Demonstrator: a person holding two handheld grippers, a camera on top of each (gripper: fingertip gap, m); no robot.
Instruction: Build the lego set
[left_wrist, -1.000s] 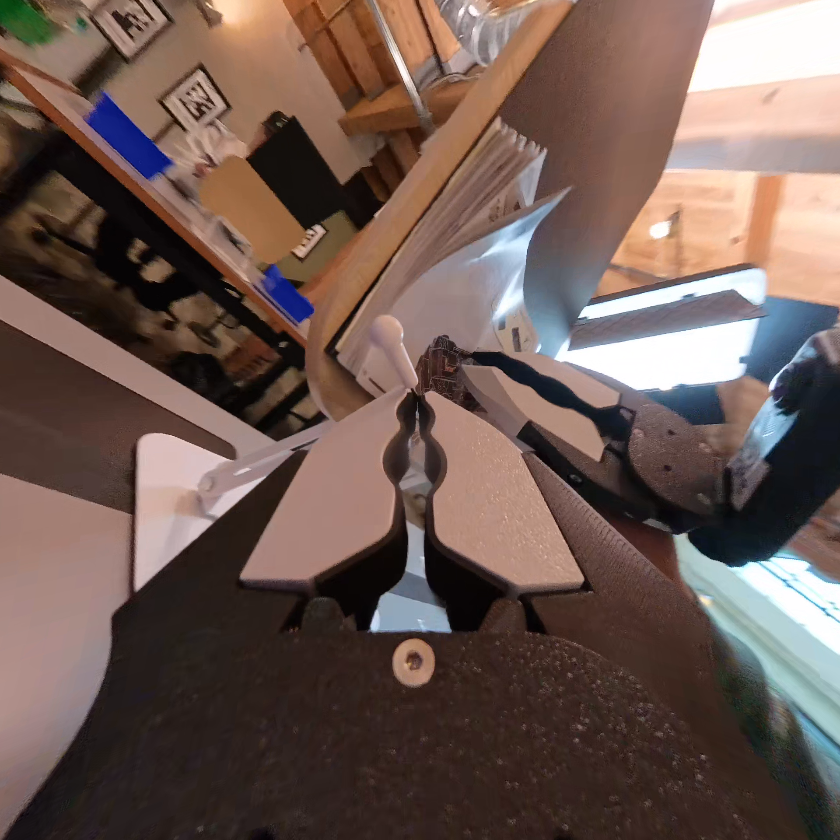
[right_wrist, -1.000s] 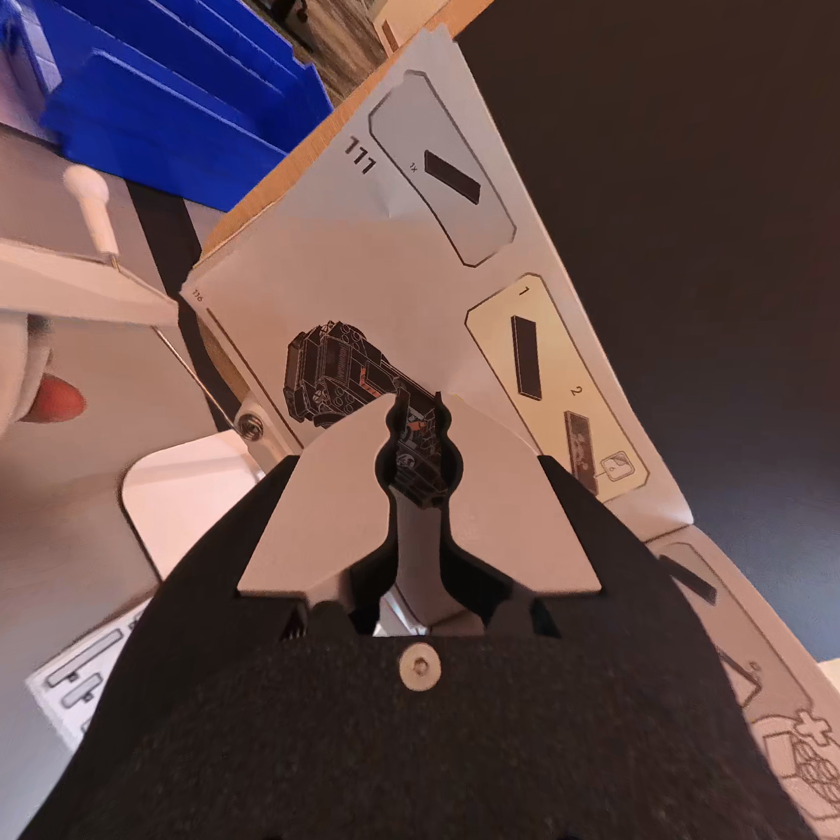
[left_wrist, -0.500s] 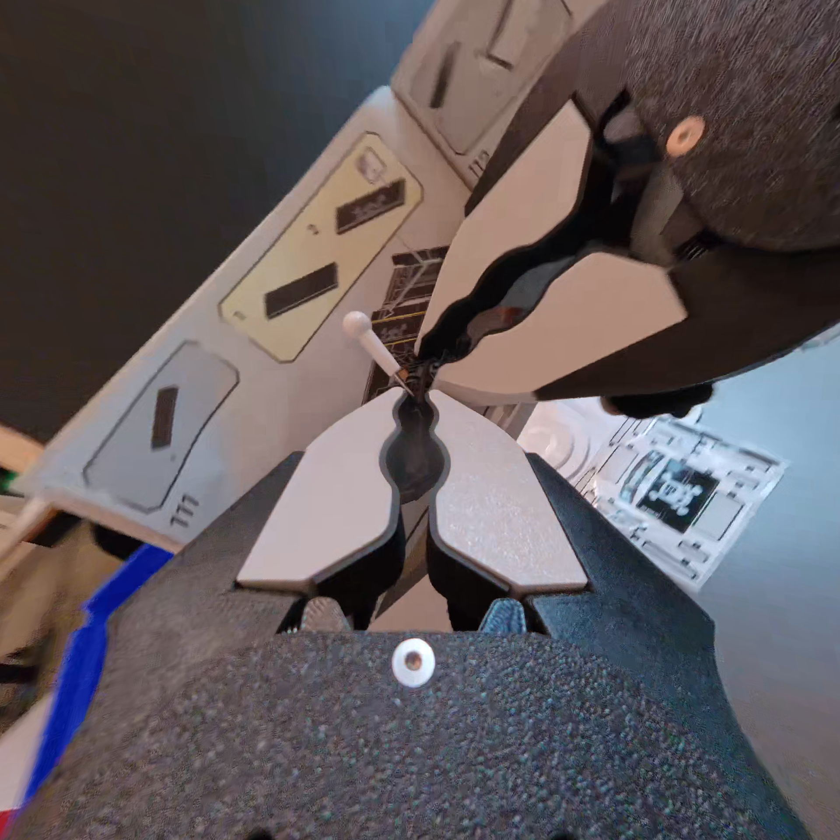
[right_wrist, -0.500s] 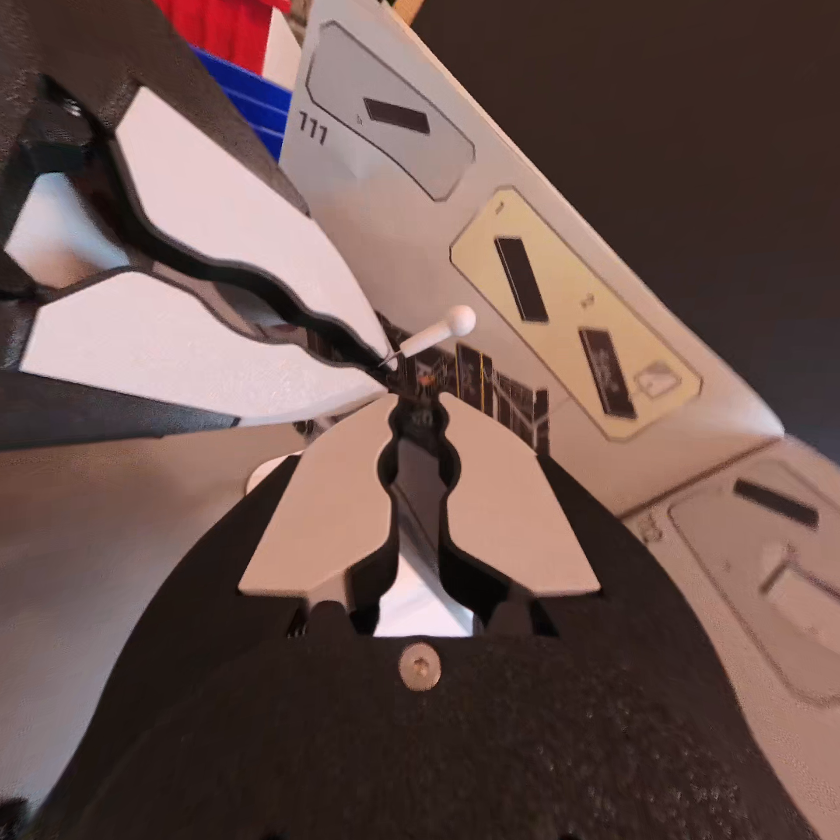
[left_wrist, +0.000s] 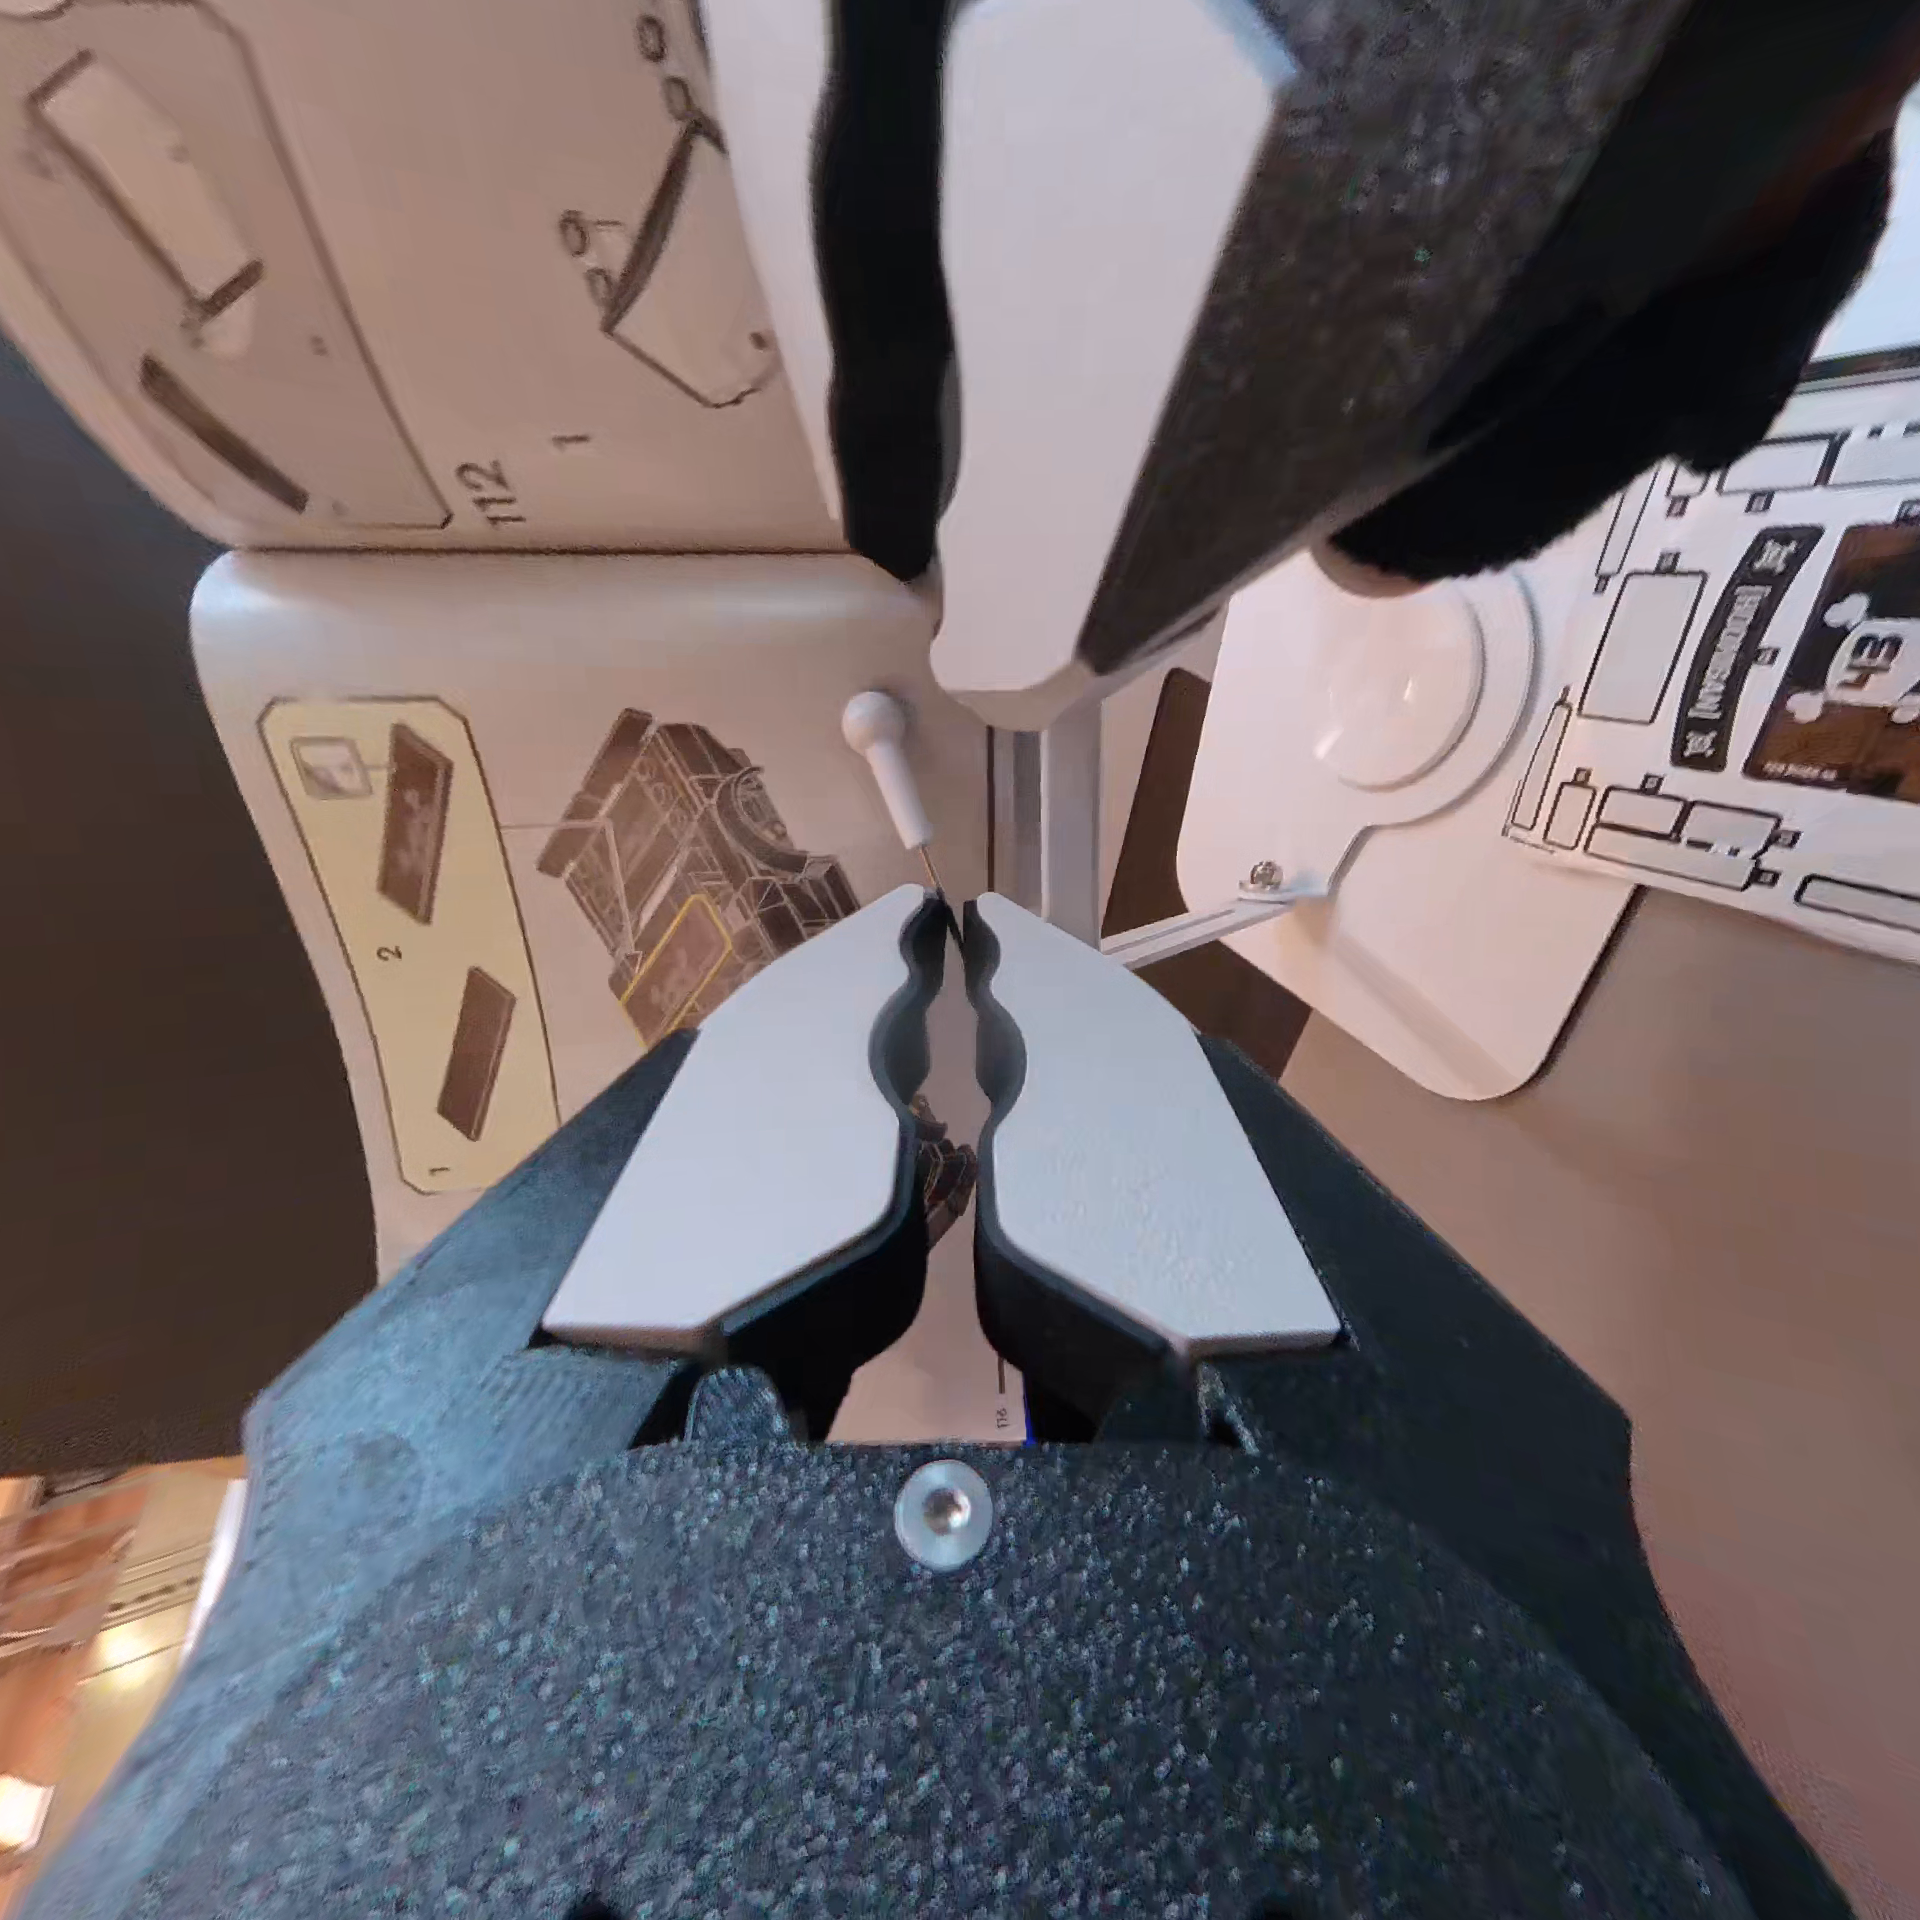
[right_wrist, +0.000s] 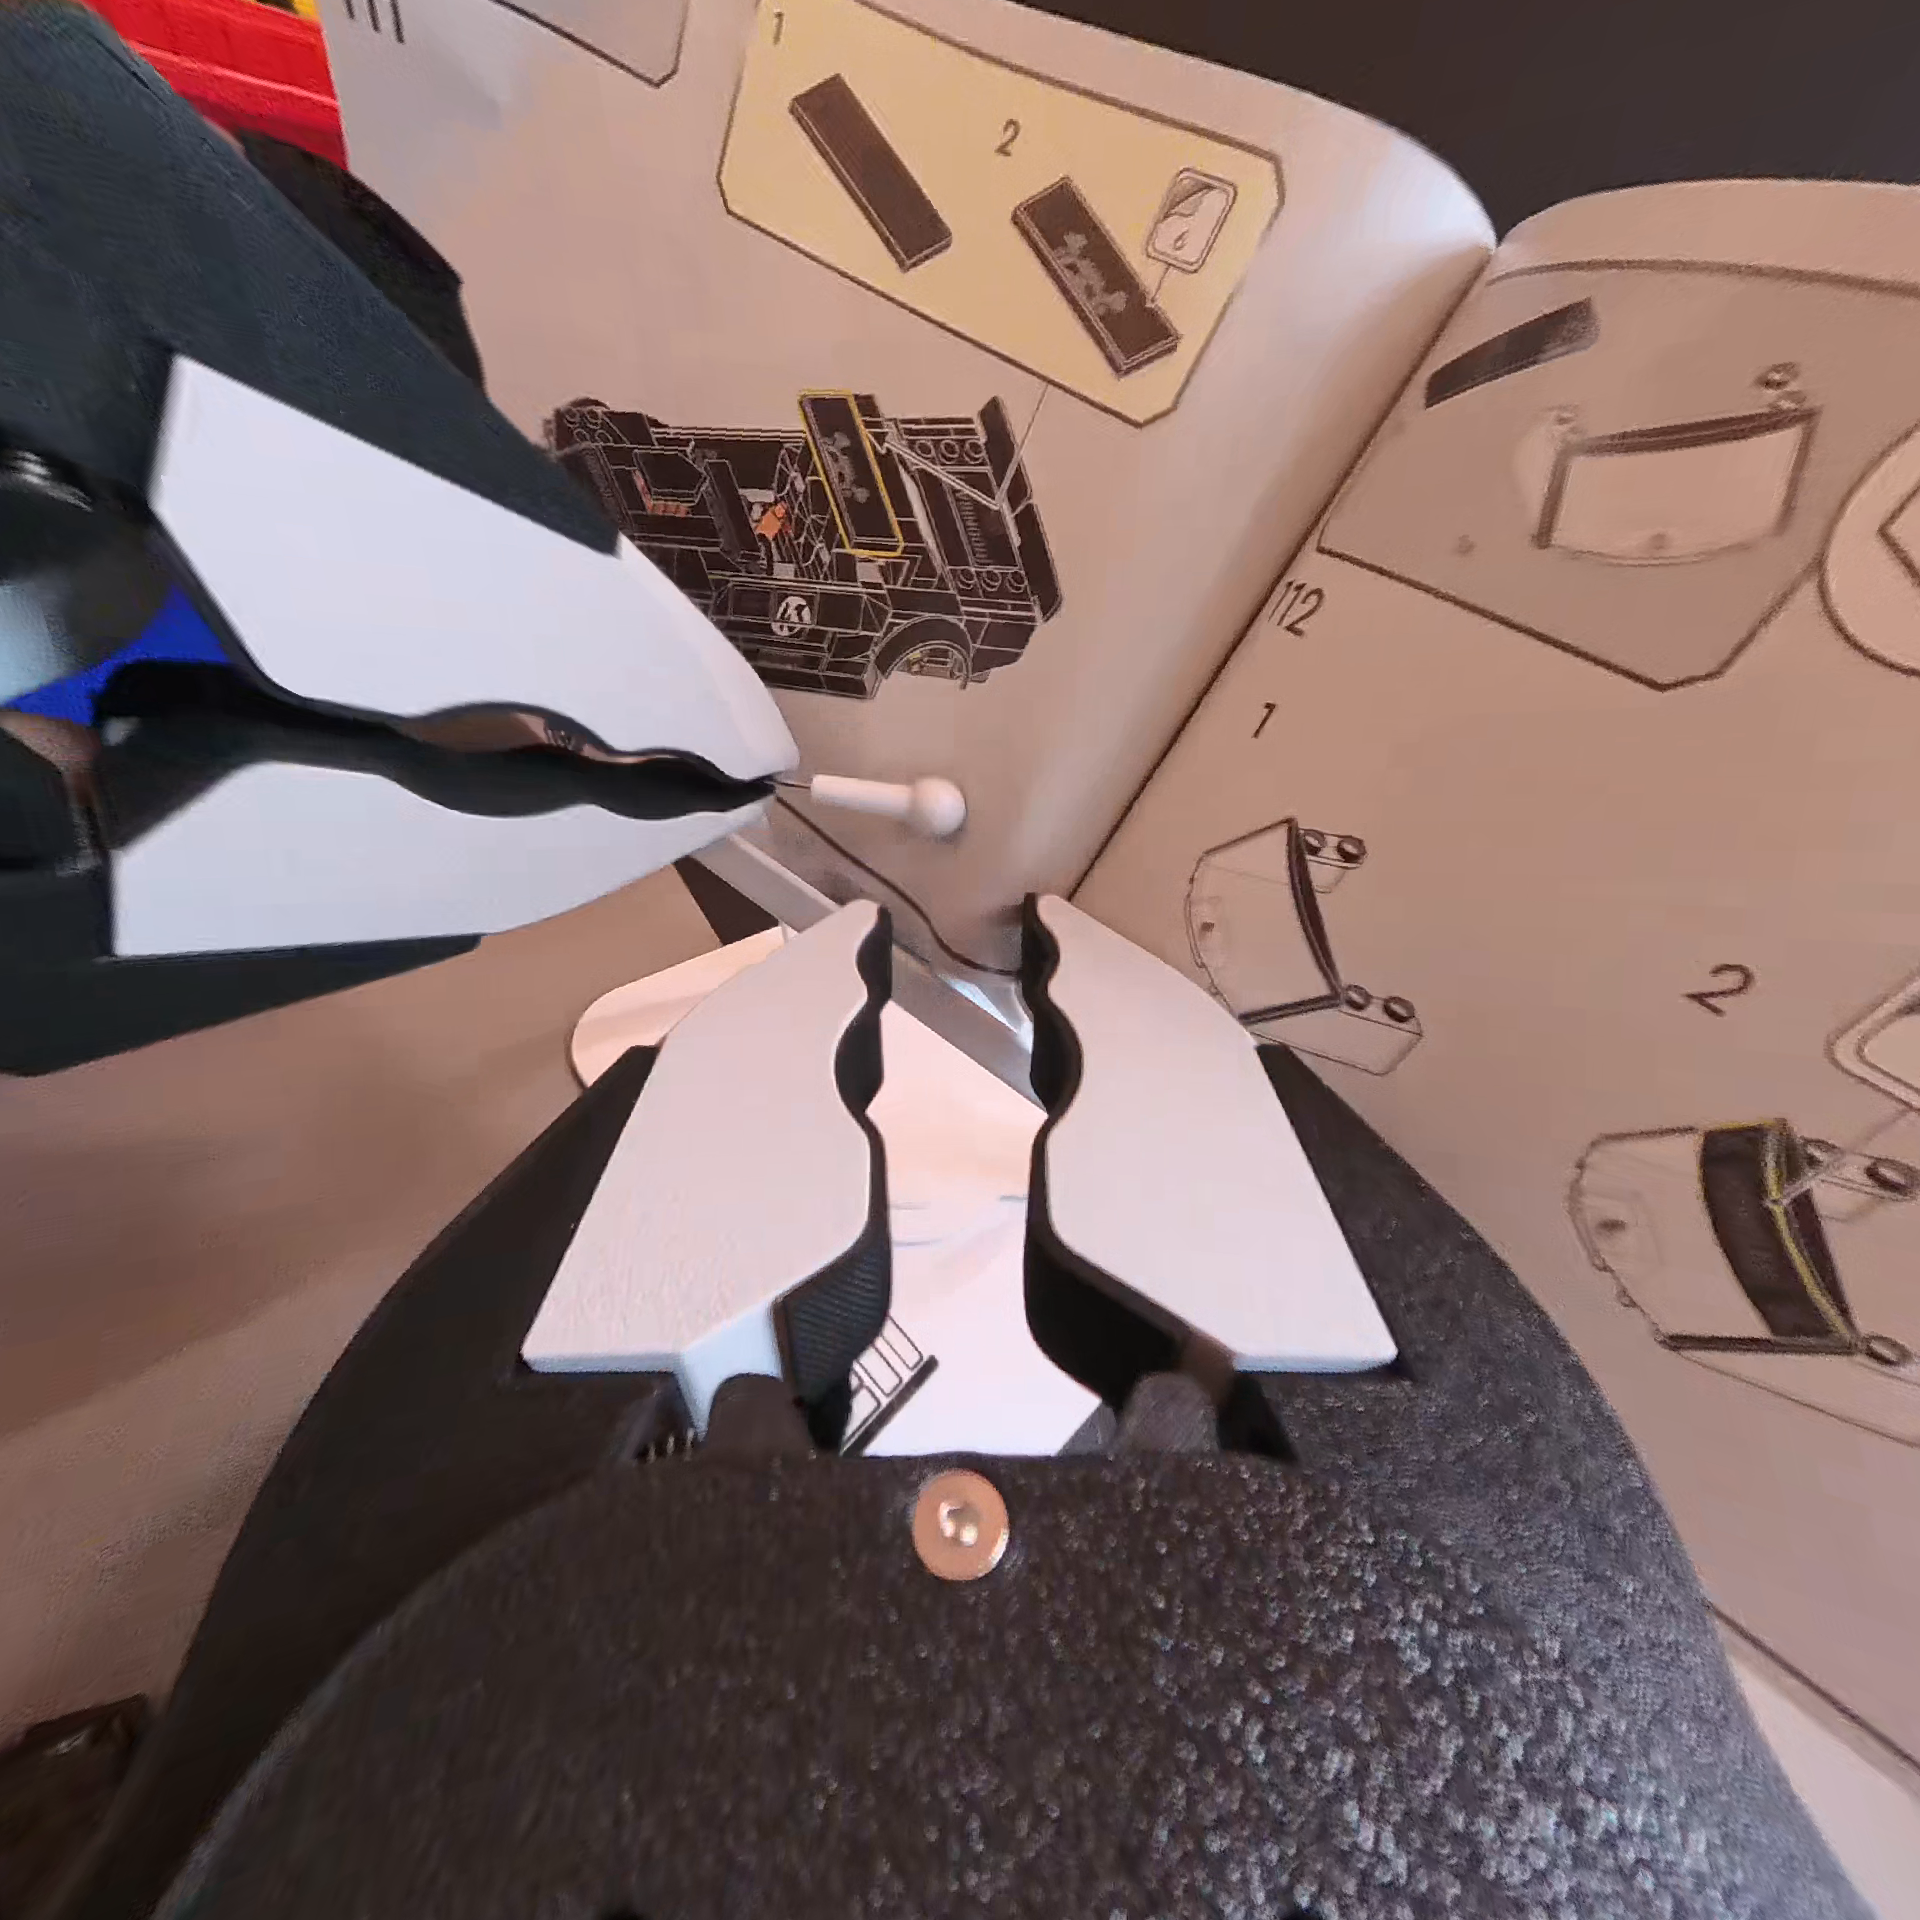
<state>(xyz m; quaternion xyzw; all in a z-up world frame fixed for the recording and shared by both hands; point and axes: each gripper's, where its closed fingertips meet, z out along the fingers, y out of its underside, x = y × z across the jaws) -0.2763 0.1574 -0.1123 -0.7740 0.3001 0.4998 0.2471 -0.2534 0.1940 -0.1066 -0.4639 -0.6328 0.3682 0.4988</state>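
White-handled and thin as a needle, a pin tool (left_wrist: 891, 777) is sticking out from the tips of the left gripper (left_wrist: 943, 906), whose jaws are clenching its metal shaft. Just ahead of those tips, the open instruction booklet (left_wrist: 582, 790) is lying on a white stand (left_wrist: 1455, 935), showing a drawing of a dark car. Off to the left gripper's right, a sticker sheet (left_wrist: 1756, 665) is resting. The right gripper (right_wrist: 951, 920) is hanging released and holding nothing, its fingers apart, just in front of the booklet's fold.
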